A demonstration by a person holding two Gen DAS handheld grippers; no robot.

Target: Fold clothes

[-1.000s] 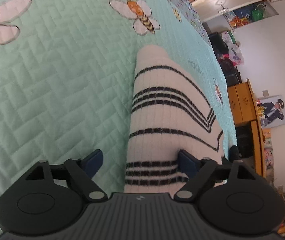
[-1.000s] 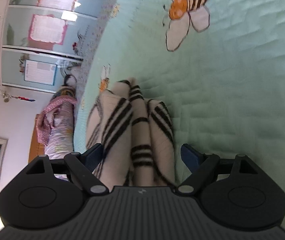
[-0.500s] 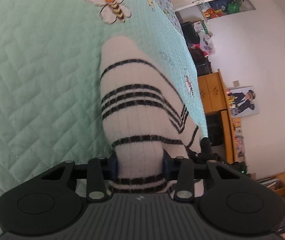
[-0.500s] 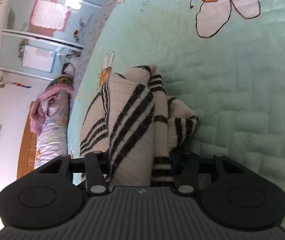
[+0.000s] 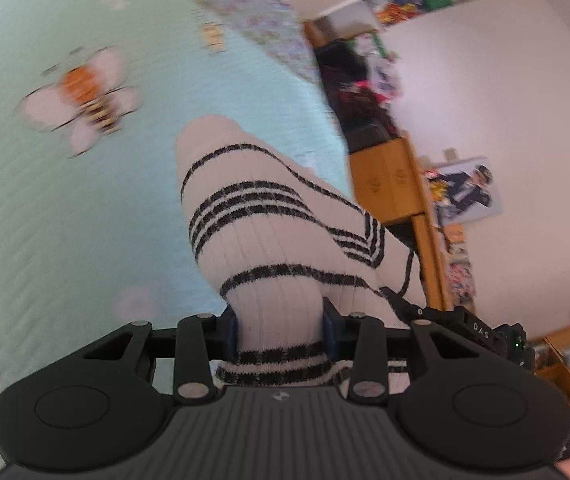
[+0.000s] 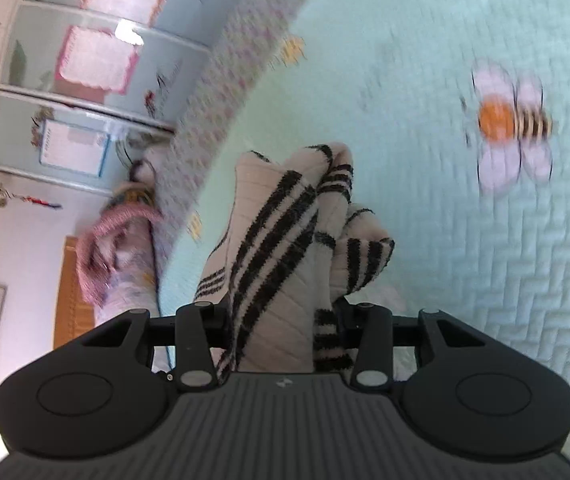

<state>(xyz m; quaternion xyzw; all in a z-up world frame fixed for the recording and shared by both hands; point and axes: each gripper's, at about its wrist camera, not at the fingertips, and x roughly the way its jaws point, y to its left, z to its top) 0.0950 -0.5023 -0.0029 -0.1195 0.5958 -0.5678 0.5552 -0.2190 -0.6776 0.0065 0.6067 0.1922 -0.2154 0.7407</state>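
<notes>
Left gripper point(image 5: 281, 330) clamping striped sweater point(image 5: 269, 224), right gripper point(image 6: 285, 334) closing

Cream black-striped sweater point(image 5: 269, 232), mint bee-print quilt point(image 5: 65, 220)

The left gripper point(image 5: 281, 330) has a matte black body with a ribbed grey panel behind the jaws, marked at its front edge by a small pale logo. Either side of the jaws sits a rounded black housing with a shallow circular disc. Black link arms with silver screw heads run from the panel forward to dark blue pads point(image 5: 229, 330). Beyond the right-hand jaw, a black piece carries white letters "DAS" and a tiny green light. The right gripper point(image 6: 283, 330) is built alike: black housings, ribbed panel, silver screws, black linkages.
</notes>
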